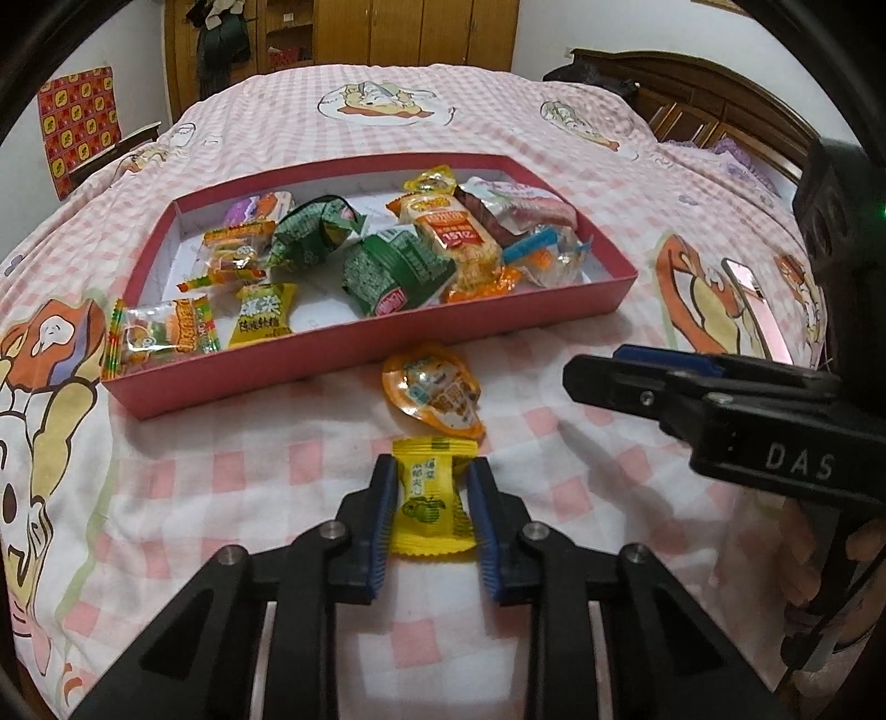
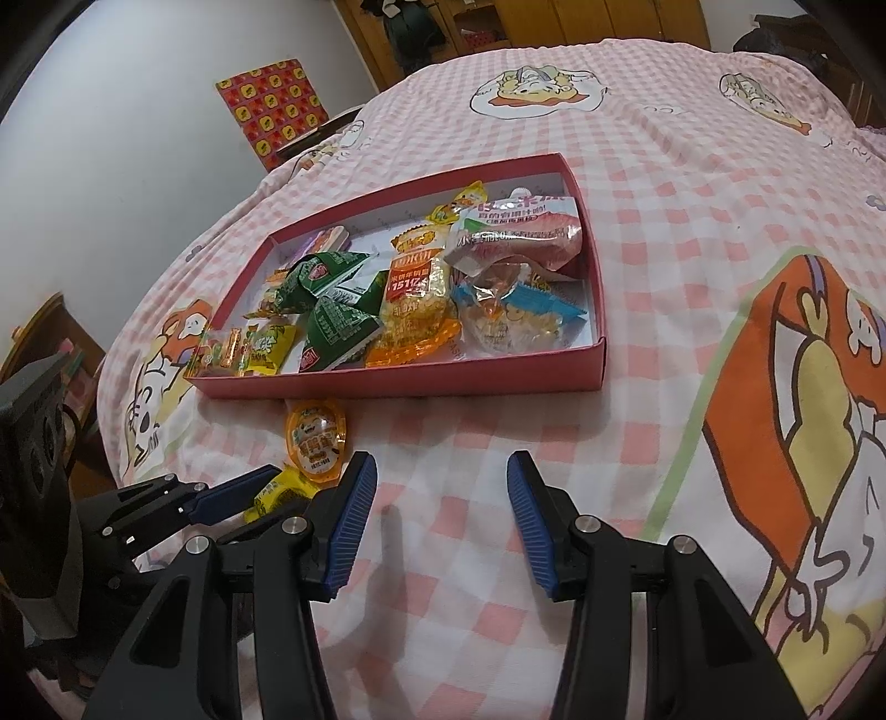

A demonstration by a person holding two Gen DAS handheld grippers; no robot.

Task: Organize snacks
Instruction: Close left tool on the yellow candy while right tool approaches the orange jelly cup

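A small yellow candy packet (image 1: 432, 498) lies on the checked bedspread, and my left gripper (image 1: 432, 487) is shut on it, blue pads pressing both sides. Just beyond it lies an orange jelly cup (image 1: 434, 390). Farther off sits the shallow red box (image 1: 387, 349) holding several wrapped snacks, among them green packets (image 1: 387, 271). In the right wrist view my right gripper (image 2: 443, 487) stands open over bare bedspread with nothing between its fingers. There the left gripper (image 2: 243, 493) is at lower left with the yellow candy packet (image 2: 277, 495), next to the orange jelly cup (image 2: 315, 437) and the red box (image 2: 421, 382).
The pink-and-white checked bedspread (image 1: 277, 471) with cartoon prints covers the bed. The right gripper (image 1: 587, 382) reaches in from the right in the left wrist view. A wooden headboard (image 1: 692, 94) and wardrobe (image 1: 387, 33) stand beyond, a red patterned cloth (image 1: 80, 124) at far left.
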